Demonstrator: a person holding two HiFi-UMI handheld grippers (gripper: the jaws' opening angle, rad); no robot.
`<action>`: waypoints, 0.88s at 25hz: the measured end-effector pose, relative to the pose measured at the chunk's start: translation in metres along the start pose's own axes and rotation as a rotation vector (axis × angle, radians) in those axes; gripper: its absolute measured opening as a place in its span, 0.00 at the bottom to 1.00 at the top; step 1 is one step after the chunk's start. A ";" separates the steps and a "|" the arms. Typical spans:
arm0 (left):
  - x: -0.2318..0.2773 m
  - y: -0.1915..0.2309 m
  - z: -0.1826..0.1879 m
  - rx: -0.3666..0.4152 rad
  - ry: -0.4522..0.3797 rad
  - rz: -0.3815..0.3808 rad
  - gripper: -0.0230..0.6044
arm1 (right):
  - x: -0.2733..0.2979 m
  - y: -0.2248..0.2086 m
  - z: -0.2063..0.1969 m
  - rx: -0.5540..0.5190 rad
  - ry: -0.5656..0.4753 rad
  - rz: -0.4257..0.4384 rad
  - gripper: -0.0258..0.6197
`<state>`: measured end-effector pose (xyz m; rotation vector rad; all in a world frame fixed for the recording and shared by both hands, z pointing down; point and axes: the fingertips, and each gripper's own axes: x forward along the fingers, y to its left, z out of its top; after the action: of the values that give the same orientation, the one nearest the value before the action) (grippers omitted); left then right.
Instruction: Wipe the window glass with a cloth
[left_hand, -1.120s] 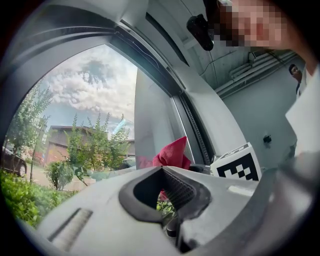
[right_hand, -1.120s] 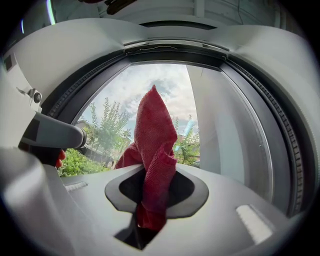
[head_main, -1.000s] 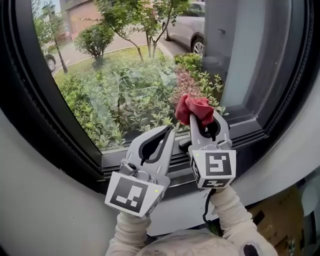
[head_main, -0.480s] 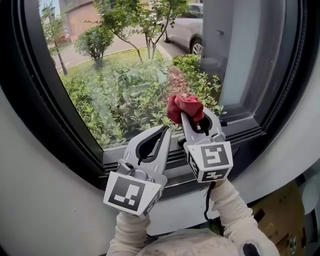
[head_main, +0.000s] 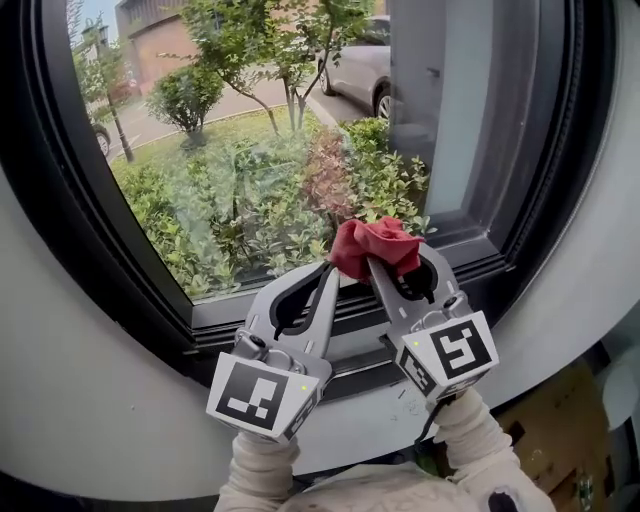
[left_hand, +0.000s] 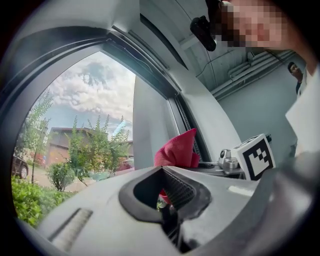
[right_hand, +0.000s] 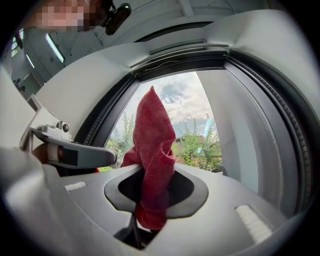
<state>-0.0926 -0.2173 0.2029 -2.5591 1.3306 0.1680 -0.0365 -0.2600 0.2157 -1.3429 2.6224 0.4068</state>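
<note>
A crumpled red cloth (head_main: 375, 245) sticks out of my right gripper (head_main: 388, 262), which is shut on it just in front of the lower edge of the window glass (head_main: 240, 170). In the right gripper view the cloth (right_hand: 152, 135) stands upright between the jaws of the right gripper (right_hand: 150, 172). My left gripper (head_main: 330, 275) is shut right beside it, its tip next to the cloth's lower left edge. In the left gripper view, the left gripper (left_hand: 162, 175) holds nothing, and the cloth (left_hand: 177, 150) shows just beyond it.
A thick black window frame (head_main: 100, 250) curves round the pane, with its sill (head_main: 350, 345) under both grippers. White wall (head_main: 90, 420) lies to the left and below. A cardboard box (head_main: 550, 430) sits lower right. Shrubs, trees and a parked car show outside.
The right gripper has swung left and slightly down with the cloth, which now sits against the left gripper's tip. The left gripper has barely moved.
</note>
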 end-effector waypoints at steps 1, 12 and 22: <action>0.002 -0.004 0.000 0.000 -0.001 -0.004 0.04 | -0.012 -0.005 -0.002 0.019 -0.001 0.001 0.22; 0.003 -0.031 -0.014 -0.025 0.044 0.011 0.04 | -0.064 -0.008 -0.011 0.097 -0.010 0.023 0.22; 0.002 -0.041 -0.008 -0.017 0.024 -0.002 0.04 | -0.074 -0.009 0.006 0.123 -0.048 0.037 0.22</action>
<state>-0.0575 -0.1984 0.2170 -2.5844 1.3402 0.1484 0.0139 -0.2061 0.2280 -1.2332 2.5894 0.2743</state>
